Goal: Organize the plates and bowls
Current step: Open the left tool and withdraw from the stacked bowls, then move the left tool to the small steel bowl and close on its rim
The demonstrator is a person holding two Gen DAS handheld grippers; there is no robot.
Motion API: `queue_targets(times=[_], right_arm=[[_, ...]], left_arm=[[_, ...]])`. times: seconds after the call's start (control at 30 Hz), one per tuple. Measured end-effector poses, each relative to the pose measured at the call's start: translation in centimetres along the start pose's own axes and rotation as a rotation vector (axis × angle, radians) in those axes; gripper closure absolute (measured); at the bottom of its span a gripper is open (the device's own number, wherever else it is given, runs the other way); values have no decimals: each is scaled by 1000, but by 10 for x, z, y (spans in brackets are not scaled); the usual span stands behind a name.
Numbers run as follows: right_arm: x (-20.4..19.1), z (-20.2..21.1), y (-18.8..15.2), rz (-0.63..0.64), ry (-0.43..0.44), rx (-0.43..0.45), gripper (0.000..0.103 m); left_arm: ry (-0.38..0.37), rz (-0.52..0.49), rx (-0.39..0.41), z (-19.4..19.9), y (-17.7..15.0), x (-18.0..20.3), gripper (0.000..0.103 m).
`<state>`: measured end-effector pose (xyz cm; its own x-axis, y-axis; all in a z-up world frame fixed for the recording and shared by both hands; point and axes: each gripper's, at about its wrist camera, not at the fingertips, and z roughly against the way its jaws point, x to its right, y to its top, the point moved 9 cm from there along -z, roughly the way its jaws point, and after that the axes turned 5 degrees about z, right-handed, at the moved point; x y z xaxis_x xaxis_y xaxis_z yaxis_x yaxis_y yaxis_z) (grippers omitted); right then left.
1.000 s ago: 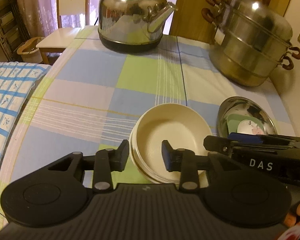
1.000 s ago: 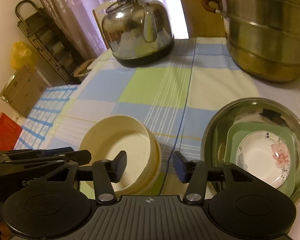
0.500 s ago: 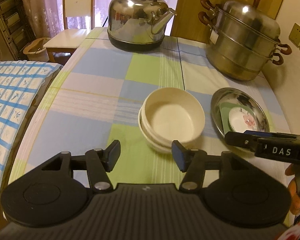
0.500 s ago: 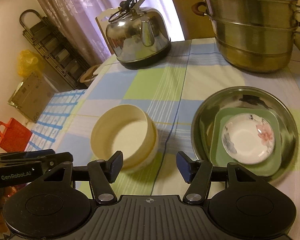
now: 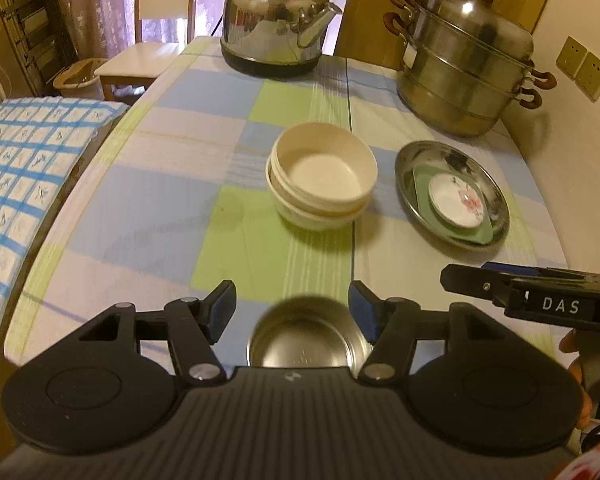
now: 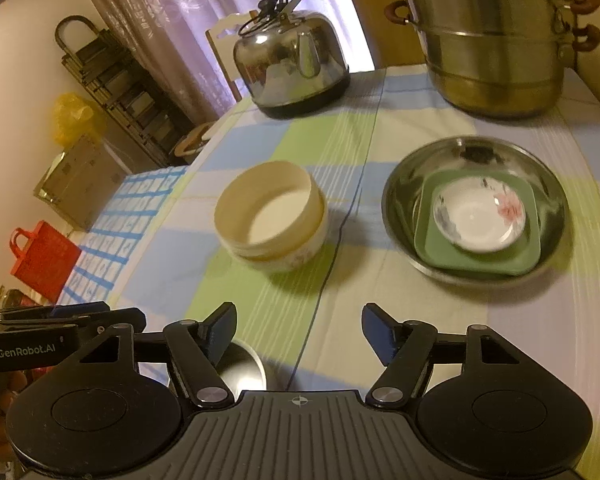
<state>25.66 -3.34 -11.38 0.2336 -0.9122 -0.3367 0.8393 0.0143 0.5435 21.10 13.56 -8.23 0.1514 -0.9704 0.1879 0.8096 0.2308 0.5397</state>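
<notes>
Two cream bowls [image 5: 322, 176] [image 6: 270, 216] sit nested in mid-table. To their right a steel dish [image 5: 496, 188] [image 6: 548, 184] holds a green square plate [image 5: 420, 184] [image 6: 432, 240] with a white floral saucer [image 5: 456, 202] [image 6: 480, 214] on it. A small steel bowl [image 5: 308, 336] [image 6: 244, 368] stands near the front edge. My left gripper [image 5: 294, 310] hovers over it, jaws opening, pads clear of the rim. My right gripper [image 6: 300, 330] is opening too, with nothing between its fingers. Each gripper shows at the other view's edge.
A steel kettle [image 5: 276, 28] [image 6: 292, 64] and a stacked steamer pot [image 5: 464, 68] [image 6: 496, 36] stand at the table's far end. A chair [image 5: 148, 40] is behind the kettle. A blue-checked cloth [image 5: 24, 168] lies off the left side, and a wall runs along the right.
Both grippers have drawn back from the cream bowls toward the near edge and spread their jaws wider. The small steel bowl has come into view under the left gripper.
</notes>
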Motion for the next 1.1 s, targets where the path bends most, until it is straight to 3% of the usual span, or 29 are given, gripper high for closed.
queue_targets(times=[0.7, 1.1], right_arm=[[-3, 33, -80, 48, 13, -107, 32], [-5, 38, -106, 76, 48, -159, 32]], left_arm=[[57, 66, -54, 27, -78, 1, 43], [78, 95, -80, 27, -106, 18, 43]])
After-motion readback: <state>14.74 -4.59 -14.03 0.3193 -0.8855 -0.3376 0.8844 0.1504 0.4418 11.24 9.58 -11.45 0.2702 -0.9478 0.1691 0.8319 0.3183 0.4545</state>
